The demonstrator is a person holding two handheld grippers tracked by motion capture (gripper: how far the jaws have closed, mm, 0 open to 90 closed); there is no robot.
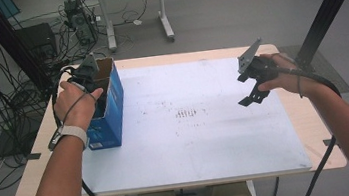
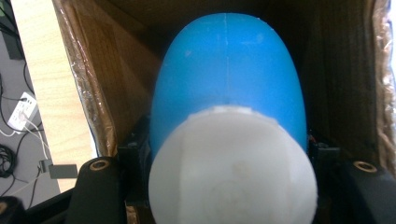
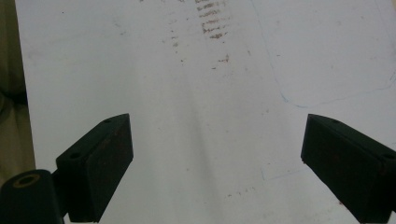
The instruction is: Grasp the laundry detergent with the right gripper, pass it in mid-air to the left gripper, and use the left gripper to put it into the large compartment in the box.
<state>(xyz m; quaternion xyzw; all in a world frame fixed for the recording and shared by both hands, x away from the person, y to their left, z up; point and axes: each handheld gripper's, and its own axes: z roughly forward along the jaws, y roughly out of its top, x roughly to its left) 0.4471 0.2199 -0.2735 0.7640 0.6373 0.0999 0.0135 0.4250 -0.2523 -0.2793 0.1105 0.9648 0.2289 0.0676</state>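
The left gripper (image 2: 224,177) clasps a smooth blue-and-white plastic egg-shaped capsule (image 2: 227,93) inside the open blue cardboard box (image 1: 107,103) (brown inside) at the white mat's (image 1: 193,141) left edge. The right gripper (image 3: 215,163) hangs with jaws spread above the mat's right edge.

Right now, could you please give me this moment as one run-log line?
left gripper: shut on blue-and-white egg, inside cardboard box | right gripper: open, empty, over white mat

A smooth, glossy blue-and-white plastic egg (image 2: 227,126) sits inside a rough brown cardboard box (image 1: 111,103) on a matt wood-look table (image 1: 39,160).
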